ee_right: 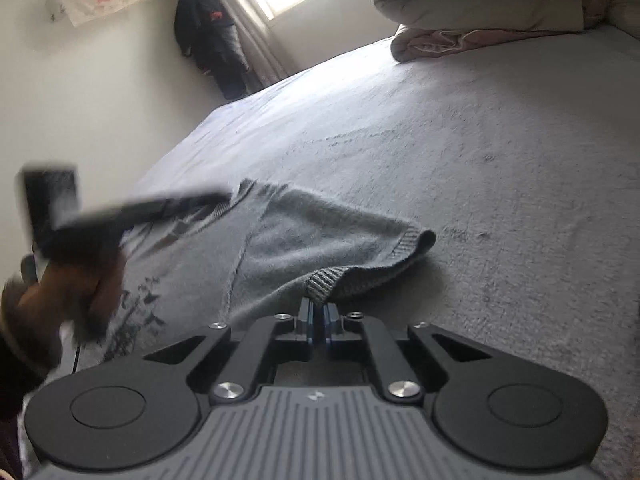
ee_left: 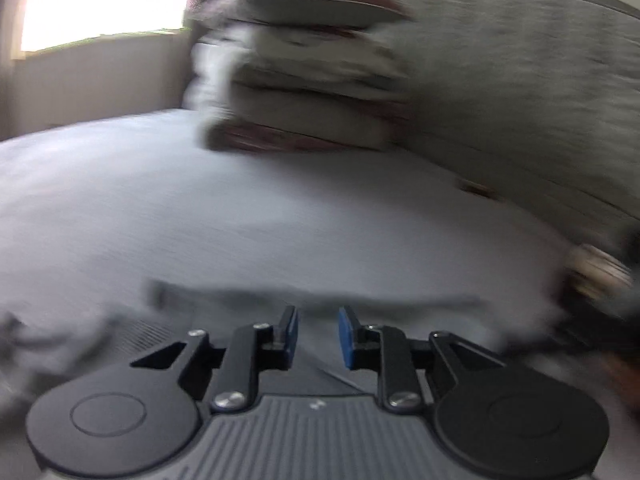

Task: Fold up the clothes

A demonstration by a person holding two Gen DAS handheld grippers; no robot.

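A light grey knitted sweater point(ee_right: 280, 248) lies spread on the bed point(ee_right: 480, 160), with a dark print near its left side. My right gripper point(ee_right: 318, 312) is shut on the sweater's ribbed edge, which bunches up just in front of the blue pads. The left gripper point(ee_right: 200, 200) shows blurred over the sweater's far left part, held by a person's hand point(ee_right: 72, 280). In the left wrist view everything is smeared. There the left gripper point(ee_left: 318, 322) has its blue pads apart with nothing pinched between them, above blurred grey sweater fabric point(ee_left: 140, 336).
A stack of folded quilts point(ee_right: 480, 12) sits at the head of the bed, and the same quilts point(ee_left: 304, 72) show beside a grey padded headboard point(ee_left: 520, 80). Dark clothes point(ee_right: 212, 40) hang by the curtain next to a bright window. The bed's left edge meets a pale wall.
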